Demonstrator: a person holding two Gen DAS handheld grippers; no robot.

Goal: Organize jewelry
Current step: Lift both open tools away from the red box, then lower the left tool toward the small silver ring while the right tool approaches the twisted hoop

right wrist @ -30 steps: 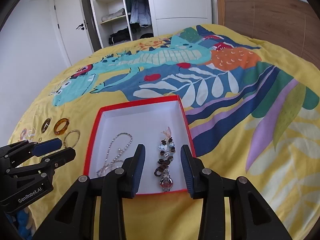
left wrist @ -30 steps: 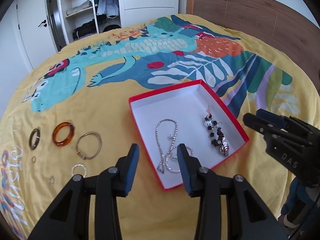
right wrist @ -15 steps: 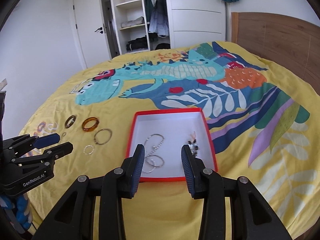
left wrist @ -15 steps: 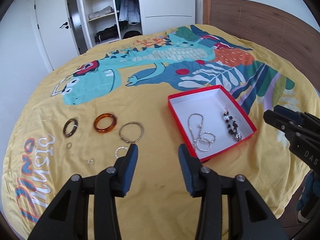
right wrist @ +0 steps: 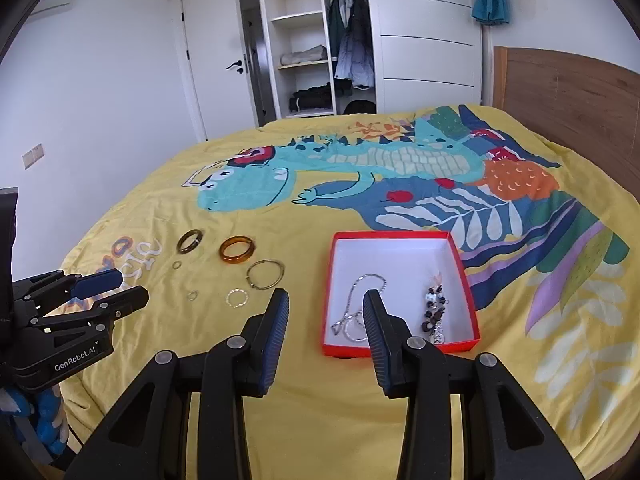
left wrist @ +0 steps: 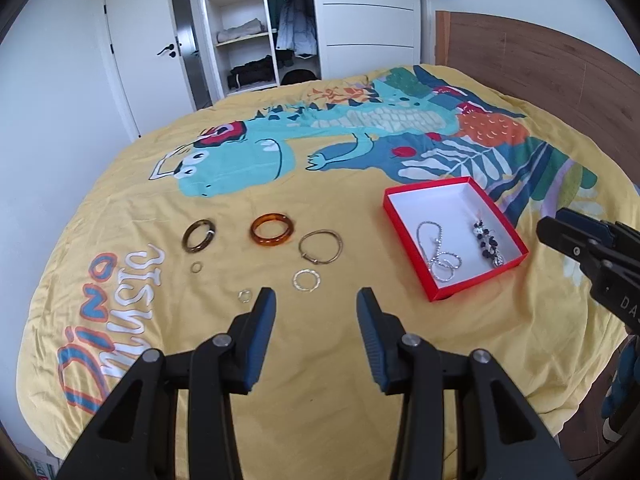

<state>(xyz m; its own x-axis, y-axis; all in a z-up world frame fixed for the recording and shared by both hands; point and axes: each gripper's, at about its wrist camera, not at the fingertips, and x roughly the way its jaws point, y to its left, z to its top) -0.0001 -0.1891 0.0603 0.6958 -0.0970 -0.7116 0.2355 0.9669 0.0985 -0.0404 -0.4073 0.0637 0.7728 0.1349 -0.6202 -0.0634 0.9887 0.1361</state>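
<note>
A: Left wrist view first. What does the left gripper (left wrist: 316,304) have?

B: Nothing. Its fingers stand wide apart over bare yellow bedspread (left wrist: 320,360), with no jewelry between them. The right gripper (right wrist: 325,304) is spread just as wide and also holds nothing, though its right finger covers part of the box's near left corner in its own view.

A: And the jewelry?

B: Two pieces lie inside the red box (left wrist: 404,224) with the white floor: a silver chain (left wrist: 438,252) looped on the left, and a dark beaded piece (left wrist: 489,242) on the right (its beads are too small to make out singly). In the right wrist view the finger hides the chain's lower loops.

A: What lies outside the box?

B: To its left, on the bedspread, a row: a dark brown bangle (left wrist: 199,235), an amber bangle (left wrist: 273,229) and a thin metal bangle (left wrist: 321,247). Nearer the left gripper lie a silver hoop (left wrist: 307,280) and two small rings (left wrist: 245,295), one (left wrist: 196,267) below the brown bangle. All sit apart from each other.

A: Anything cut off?

B: The right gripper shows only partly at the left view's right edge (left wrist: 580,240), its lettering cut short. A wardrobe (right wrist: 316,40) stands open behind the bed.
</note>
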